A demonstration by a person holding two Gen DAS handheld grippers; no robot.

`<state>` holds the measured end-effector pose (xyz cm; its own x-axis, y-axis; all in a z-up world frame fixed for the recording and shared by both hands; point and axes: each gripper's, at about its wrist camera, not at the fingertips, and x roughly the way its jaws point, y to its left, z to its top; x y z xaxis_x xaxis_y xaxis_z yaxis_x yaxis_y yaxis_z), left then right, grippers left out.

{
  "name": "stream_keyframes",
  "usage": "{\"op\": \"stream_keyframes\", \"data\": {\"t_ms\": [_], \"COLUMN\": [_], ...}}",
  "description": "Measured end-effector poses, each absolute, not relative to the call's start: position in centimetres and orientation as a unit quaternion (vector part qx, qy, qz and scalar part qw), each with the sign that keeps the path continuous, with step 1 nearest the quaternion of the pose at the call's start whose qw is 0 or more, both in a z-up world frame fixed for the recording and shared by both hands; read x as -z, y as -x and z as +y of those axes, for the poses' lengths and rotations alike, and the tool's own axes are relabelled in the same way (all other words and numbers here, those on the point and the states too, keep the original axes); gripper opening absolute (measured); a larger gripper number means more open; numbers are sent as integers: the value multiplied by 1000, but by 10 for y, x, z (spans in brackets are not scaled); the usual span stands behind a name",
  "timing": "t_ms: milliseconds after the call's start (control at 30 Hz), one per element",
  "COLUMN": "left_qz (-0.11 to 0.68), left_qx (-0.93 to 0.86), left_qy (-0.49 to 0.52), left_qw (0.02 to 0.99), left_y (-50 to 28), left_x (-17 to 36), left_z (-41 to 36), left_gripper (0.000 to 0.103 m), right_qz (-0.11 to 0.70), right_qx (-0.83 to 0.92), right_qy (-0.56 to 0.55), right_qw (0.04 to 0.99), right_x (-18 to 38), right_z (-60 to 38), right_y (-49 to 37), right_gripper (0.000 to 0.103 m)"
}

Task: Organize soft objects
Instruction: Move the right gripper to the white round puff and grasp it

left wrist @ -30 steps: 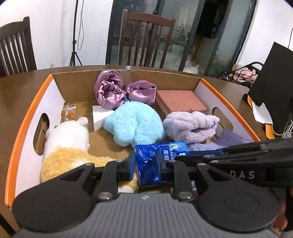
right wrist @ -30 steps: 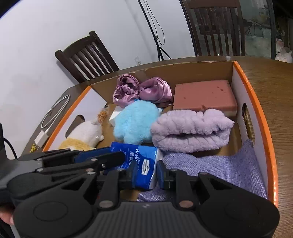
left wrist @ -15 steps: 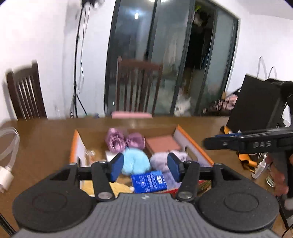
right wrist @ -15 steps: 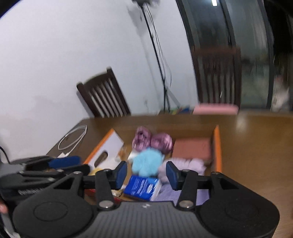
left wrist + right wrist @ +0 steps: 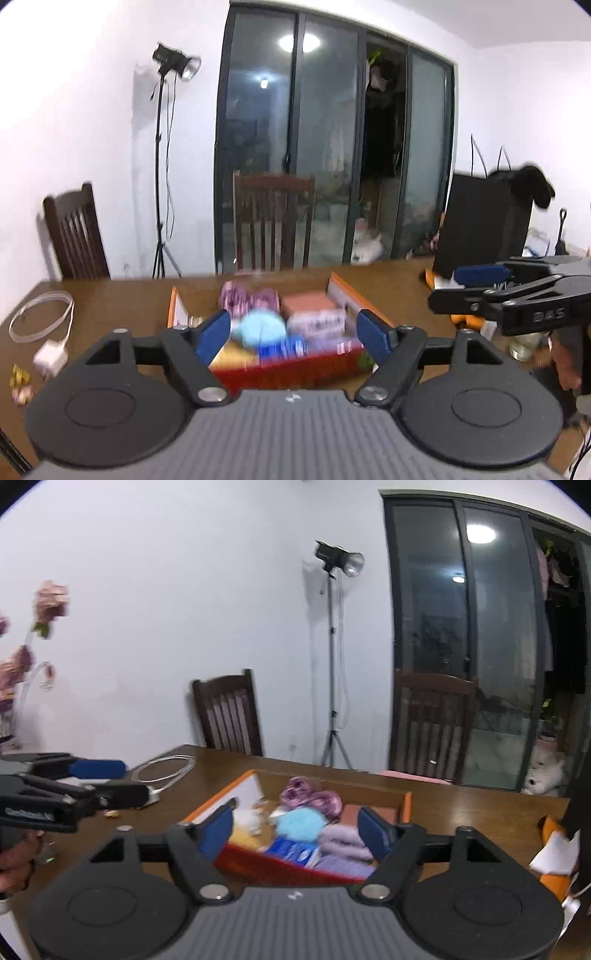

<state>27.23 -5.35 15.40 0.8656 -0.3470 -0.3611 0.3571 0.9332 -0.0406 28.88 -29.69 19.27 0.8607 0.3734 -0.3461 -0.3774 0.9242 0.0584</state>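
An orange-rimmed cardboard box [image 5: 343, 290] [image 5: 406, 805] on the wooden table holds soft things: a light blue plush [image 5: 262, 326] [image 5: 301, 821], purple satin scrunchies [image 5: 249, 297] [image 5: 310, 797], a pink sponge [image 5: 308, 302], a lilac fluffy towel [image 5: 343, 840], a blue tissue pack [image 5: 282, 347] [image 5: 293, 849] and a yellow-white plush [image 5: 245, 827]. My left gripper [image 5: 293, 336] is open and empty, held back from and above the box. My right gripper [image 5: 299, 829] is open and empty too, also pulled back; it shows at the right of the left wrist view [image 5: 480, 291].
A white cable and charger [image 5: 48, 332] [image 5: 162, 771] lie on the table left of the box. Dark wooden chairs [image 5: 273, 221] [image 5: 229, 710] stand behind the table. A black bag [image 5: 484, 229] stands at the right. A light stand [image 5: 332, 657] is by the wall.
Both grippers let go of the blue tissue pack, opened wide and pulled up and back from the box. The pack now lies in the front of the box.
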Motion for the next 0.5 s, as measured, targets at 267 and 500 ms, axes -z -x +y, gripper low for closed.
{"op": "stream_keyframes", "data": {"t_ms": [267, 500], "left_qz": [209, 247], "left_qx": [164, 156], "left_qy": [-1, 1], "left_qw": [964, 956], "left_y": [-206, -213], "left_x": [-90, -68], "left_z": [-58, -63], "left_gripper": [84, 84], "right_qz": [168, 206], "right_qx": [-198, -201], "right_qy": [21, -16], "right_qw": [966, 958], "right_x": [-123, -85], "right_z": [-300, -316], "right_y": [-209, -186], "right_gripper": [86, 87]}}
